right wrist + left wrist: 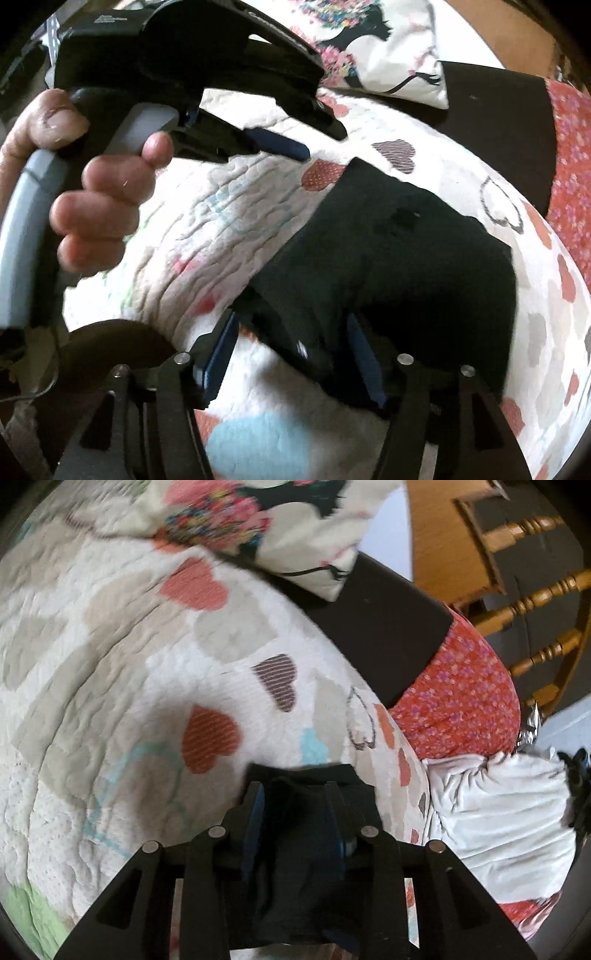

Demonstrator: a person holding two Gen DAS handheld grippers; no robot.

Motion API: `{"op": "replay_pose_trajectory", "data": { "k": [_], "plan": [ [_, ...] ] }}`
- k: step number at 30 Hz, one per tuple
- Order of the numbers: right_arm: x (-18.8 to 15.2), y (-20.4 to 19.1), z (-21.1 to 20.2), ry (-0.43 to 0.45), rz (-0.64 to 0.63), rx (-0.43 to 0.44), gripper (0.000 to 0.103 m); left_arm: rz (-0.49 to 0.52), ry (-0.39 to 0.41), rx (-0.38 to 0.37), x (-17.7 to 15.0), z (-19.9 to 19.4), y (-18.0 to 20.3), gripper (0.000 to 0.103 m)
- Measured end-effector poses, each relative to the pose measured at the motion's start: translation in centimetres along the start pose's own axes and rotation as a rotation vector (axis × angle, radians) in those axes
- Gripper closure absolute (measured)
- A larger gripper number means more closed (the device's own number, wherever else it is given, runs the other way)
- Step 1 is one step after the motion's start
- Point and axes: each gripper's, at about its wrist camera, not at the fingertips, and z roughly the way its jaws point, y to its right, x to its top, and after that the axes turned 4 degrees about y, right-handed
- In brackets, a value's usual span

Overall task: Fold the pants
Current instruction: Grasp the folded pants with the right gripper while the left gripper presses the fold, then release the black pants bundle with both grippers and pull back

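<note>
Two grippers over a bed. Left gripper [295, 794]: jaws clenched on dark cloth of the pants [295, 867], which bunches between the blue pads and hangs toward the camera. Right gripper [291, 328]: jaws stand apart with pants [388, 258] fabric between them; whether they grip it I cannot tell. Pants lie spread on the heart-print quilt [110, 646]. Left hand [92, 192] holds its tool above the quilt. Patterned pillow [266, 520] and black slab [376, 627] at far edge; red floral fabric [461, 701] beside.
</note>
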Motion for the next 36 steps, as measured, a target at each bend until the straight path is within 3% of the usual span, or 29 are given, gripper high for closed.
{"op": "replay_pose_trajectory", "data": {
  "k": [3, 7, 8, 13, 16, 18, 23, 27, 33, 35, 36],
  "plan": [
    [-1.3, 1.7, -2.6, 0.046, 0.08, -0.017, 0.035, 0.076, -0.032, 0.103, -0.2, 1.7, 1.8, 0.058],
    [-2.4, 5.6, -5.1, 0.118, 0.255, -0.072, 0.035, 0.101, -0.099, 0.281, -0.5, 5.3, 0.4, 0.058],
    [-2.7, 6.8, -5.1, 0.117, 0.3, -0.076, 0.032, 0.087, -0.108, 0.295, -0.6, 5.8, -0.1, 0.058],
    [-4.3, 9.8, -3.2, 0.056, 0.405, -0.071, 0.03, -0.019, -0.11, 0.263, -0.2, 6.3, -3.0, 0.046],
    [-5.1, 10.0, -2.2, 0.011, 0.401, -0.097, 0.02, -0.067, -0.112, 0.246, -0.1, 5.9, -3.9, 0.045],
    [-6.1, 10.8, -1.5, -0.037, 0.466, -0.058, 0.02, -0.081, -0.106, 0.252, -0.1, 4.9, -3.8, 0.045],
    [-6.6, 11.3, -4.8, 0.048, 0.518, -0.082, 0.02, -0.004, -0.048, 0.283, -1.1, 1.5, -0.5, 0.045],
    [-6.6, 11.2, -7.0, 0.091, 0.542, -0.104, 0.02, 0.071, 0.025, 0.299, -3.9, -2.3, 3.3, 0.045],
    [-7.3, 10.2, -9.8, 0.145, 0.569, -0.115, 0.02, 0.299, 0.19, 0.423, -9.4, -7.7, 10.0, 0.044],
    [-7.4, 9.7, -10.7, 0.16, 0.567, -0.125, 0.02, 0.371, 0.263, 0.474, -11.1, -9.4, 11.9, 0.039],
    [-7.5, 9.6, -11.3, 0.171, 0.567, -0.132, 0.02, 0.401, 0.308, 0.492, -12.1, -10.4, 12.8, 0.031]
  ]
}}
